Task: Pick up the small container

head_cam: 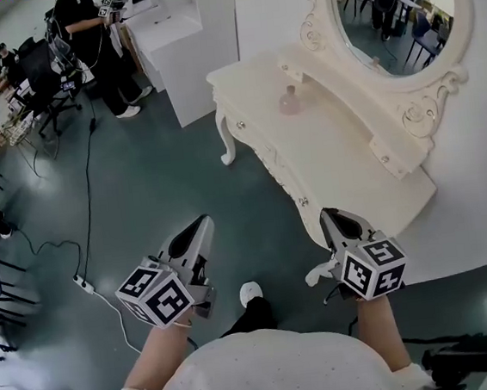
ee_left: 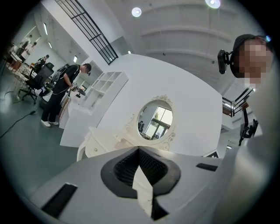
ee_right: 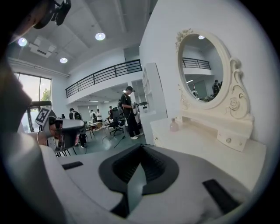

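Left gripper (head_cam: 202, 224) and right gripper (head_cam: 327, 216) hold their fingers together, empty. The container (head_cam: 290, 100) stands on the table (head_cam: 344, 166), well ahead of them. If the fingers arrive unopened, they could topple it.

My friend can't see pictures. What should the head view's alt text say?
A person holds a left gripper and a right gripper, both shut and empty, near a white dressing table with an oval mirror. A small pink container stands on it, far from both.
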The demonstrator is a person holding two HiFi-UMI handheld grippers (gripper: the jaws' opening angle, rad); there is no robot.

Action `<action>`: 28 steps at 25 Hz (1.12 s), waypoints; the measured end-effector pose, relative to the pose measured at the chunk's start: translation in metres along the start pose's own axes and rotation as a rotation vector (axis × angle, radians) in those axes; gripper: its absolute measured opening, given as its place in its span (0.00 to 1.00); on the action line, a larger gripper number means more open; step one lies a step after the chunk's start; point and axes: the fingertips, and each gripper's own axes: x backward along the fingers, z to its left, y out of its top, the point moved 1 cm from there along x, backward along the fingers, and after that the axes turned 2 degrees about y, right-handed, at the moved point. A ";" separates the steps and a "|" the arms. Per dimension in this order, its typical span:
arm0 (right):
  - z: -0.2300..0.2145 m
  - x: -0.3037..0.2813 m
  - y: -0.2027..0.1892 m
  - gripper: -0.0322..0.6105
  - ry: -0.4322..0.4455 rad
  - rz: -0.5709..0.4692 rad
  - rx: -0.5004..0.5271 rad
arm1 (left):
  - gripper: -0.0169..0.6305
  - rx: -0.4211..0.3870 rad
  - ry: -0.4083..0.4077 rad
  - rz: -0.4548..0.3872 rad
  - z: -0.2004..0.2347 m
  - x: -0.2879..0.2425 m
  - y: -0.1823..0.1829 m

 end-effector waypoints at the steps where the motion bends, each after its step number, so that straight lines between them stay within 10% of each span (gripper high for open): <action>1: -0.006 -0.011 0.012 0.06 -0.006 -0.008 0.001 | 0.03 -0.003 -0.007 0.000 0.006 -0.012 0.009; 14: -0.050 -0.116 0.095 0.06 -0.058 -0.044 0.064 | 0.03 0.005 -0.103 -0.023 0.063 -0.124 0.077; 28: -0.079 -0.167 0.102 0.06 -0.121 0.035 0.108 | 0.03 -0.001 -0.098 -0.024 0.102 -0.148 0.105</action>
